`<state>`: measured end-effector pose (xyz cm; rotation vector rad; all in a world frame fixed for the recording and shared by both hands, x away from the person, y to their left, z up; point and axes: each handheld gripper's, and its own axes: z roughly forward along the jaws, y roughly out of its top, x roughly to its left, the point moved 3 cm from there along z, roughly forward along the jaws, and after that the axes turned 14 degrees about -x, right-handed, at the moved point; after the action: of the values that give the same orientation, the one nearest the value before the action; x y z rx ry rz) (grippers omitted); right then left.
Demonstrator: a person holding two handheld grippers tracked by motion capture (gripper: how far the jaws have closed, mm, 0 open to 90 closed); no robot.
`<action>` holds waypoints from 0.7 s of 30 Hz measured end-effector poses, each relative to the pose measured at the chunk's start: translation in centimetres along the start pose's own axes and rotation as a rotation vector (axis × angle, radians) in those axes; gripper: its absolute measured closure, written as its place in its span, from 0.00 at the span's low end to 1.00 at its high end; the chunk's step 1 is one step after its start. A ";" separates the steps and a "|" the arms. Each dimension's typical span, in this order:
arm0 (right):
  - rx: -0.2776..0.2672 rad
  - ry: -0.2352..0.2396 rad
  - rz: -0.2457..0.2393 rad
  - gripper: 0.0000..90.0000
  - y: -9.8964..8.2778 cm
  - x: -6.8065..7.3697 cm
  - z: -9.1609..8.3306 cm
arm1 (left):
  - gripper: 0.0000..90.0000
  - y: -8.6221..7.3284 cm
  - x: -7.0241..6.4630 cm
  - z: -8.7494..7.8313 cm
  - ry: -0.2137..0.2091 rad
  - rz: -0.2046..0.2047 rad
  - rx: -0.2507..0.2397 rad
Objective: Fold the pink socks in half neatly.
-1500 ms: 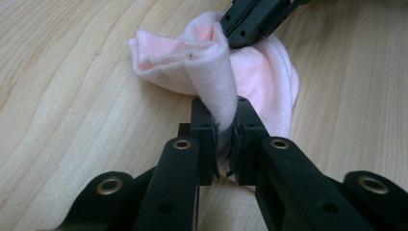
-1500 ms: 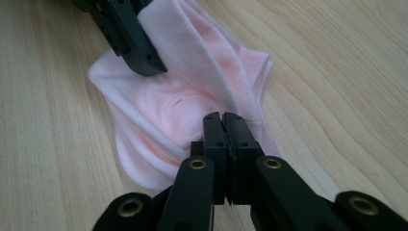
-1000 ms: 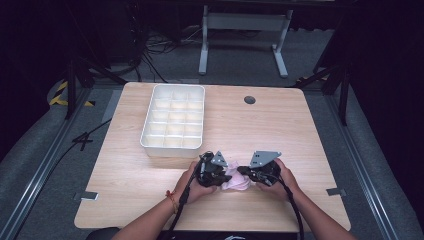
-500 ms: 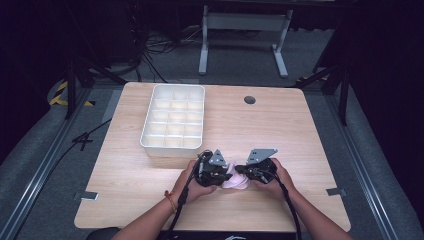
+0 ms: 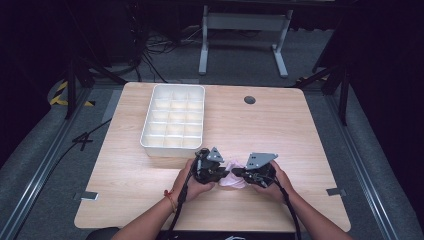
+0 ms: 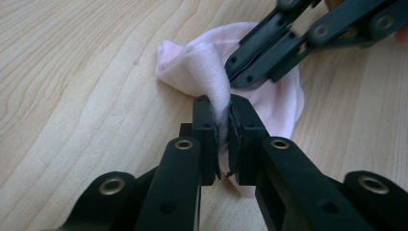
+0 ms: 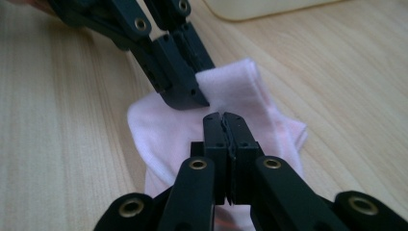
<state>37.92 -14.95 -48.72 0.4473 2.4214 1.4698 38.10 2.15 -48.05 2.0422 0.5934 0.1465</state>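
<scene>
The small pale-pink knitted sock (image 6: 211,72) lies crumpled on the light wooden table (image 5: 280,125), near the person's edge and between the two hands. The left gripper (image 6: 221,120) pinches a raised ridge of the sock's fabric between its pads; its jaws have just been closing further, with that fold between them. The right gripper (image 7: 224,126) has its jaws pressed together low against the sock, seemingly nipping a thin layer of the cloth, though the bite itself is hard to make out. In both gripper views the two tools meet nose to nose over the fabric.

The likely trouble from here: both holds are shallow, on soft stretchy knit, so a pull apart could let the fold slide out of one pair of pads. With the tips so close, they could also knock together and jolt a hold loose.

Beyond the sock, well apart from it, stands a white rectangular plastic organiser tray (image 5: 149,141) divided into many small compartments, all of which look empty.
</scene>
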 end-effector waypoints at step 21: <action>0.032 0.121 -0.070 0.99 -0.5 2.2 0.0 | 0.92 -0.3 0.5 -0.2 0.005 -0.001 0.026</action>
<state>35.90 -14.29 -49.34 0.2842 2.5289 1.4705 38.40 2.66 -48.26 2.0669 0.6024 0.1441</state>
